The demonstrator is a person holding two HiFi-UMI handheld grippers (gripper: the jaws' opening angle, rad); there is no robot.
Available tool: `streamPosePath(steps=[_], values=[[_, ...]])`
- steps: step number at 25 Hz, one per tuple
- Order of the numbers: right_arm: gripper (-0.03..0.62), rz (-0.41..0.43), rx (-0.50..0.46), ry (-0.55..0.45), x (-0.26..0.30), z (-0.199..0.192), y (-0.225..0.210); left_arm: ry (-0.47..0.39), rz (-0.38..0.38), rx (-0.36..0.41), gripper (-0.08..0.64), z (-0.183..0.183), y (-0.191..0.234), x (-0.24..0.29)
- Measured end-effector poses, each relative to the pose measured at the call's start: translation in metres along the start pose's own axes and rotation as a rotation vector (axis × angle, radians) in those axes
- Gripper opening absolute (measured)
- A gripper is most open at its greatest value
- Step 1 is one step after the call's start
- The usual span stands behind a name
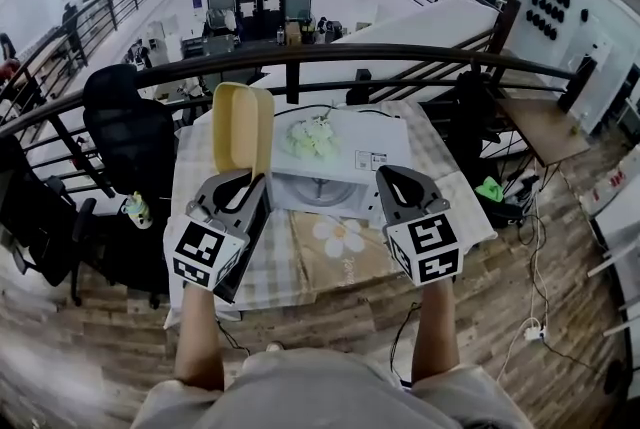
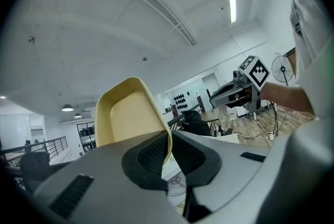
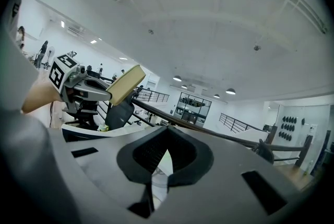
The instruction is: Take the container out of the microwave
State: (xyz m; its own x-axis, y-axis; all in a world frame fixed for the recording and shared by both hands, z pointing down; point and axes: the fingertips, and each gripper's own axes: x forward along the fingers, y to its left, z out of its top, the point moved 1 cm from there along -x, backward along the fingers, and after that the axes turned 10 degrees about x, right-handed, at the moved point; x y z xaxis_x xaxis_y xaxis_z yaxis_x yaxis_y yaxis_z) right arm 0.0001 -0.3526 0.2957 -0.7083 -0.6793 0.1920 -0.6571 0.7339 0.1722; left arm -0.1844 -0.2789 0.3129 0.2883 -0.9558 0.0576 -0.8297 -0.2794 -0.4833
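Note:
My left gripper [image 1: 255, 179] is shut on the rim of a pale yellow container [image 1: 243, 129], which stands on edge above the jaws, left of the white microwave [image 1: 350, 152]. In the left gripper view the rim [image 2: 168, 137] is pinched between the black pads and the container [image 2: 128, 118] rises behind them. The microwave's front is open, its turntable [image 1: 322, 192] shows, and its dark door [image 1: 245, 257] hangs to the left under my left gripper. My right gripper [image 1: 392, 175] hovers at the microwave's right front corner, shut, its pads [image 3: 180, 152] meeting with nothing between them. From there, the left gripper [image 3: 102, 90] and container [image 3: 125, 84] show at left.
The microwave stands on a table with a checked cloth [image 1: 300, 262], white flowers [image 1: 312, 139] on its top. A black office chair [image 1: 130, 132] is at the left and a dark railing [image 1: 300, 57] runs behind. A green thing [image 1: 488, 189] and cables [image 1: 530, 317] lie to the right.

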Motion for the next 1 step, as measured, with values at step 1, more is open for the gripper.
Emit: streamPosePath(steps=[1], values=[[0.012, 0.0, 0.0, 0.001, 0.0009, 0.0001, -0.0001, 0.0, 0.0, -0.001, 0.037, -0.0004, 0.0005, 0.0003]])
